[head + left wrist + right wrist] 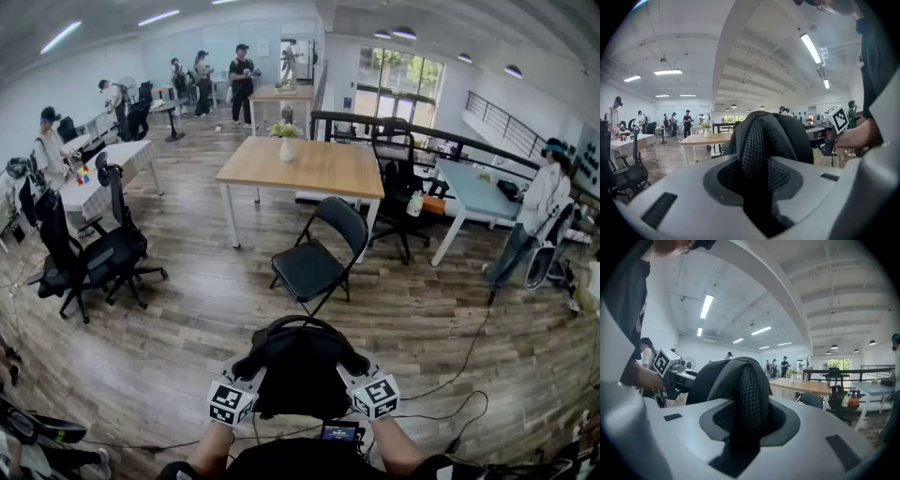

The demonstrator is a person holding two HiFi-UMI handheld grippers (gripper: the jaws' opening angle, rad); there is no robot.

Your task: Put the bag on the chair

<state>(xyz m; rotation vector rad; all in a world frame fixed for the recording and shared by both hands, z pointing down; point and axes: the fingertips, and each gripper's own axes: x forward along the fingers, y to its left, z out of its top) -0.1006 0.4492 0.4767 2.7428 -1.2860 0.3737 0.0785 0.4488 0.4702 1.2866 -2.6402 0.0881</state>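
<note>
A black backpack hangs low in the head view, held up between my two grippers. My left gripper is shut on its left mesh shoulder strap. My right gripper is shut on the right mesh strap. In each gripper view the padded strap fills the gap between the jaws and rises in front of the bag's body. A black folding chair stands on the wooden floor just beyond the bag, seat empty, facing me at an angle.
A wooden table with a white vase stands behind the chair. Black office chairs stand to the left and another to the right. Cables trail over the floor at right. Several people stand around the room's edges.
</note>
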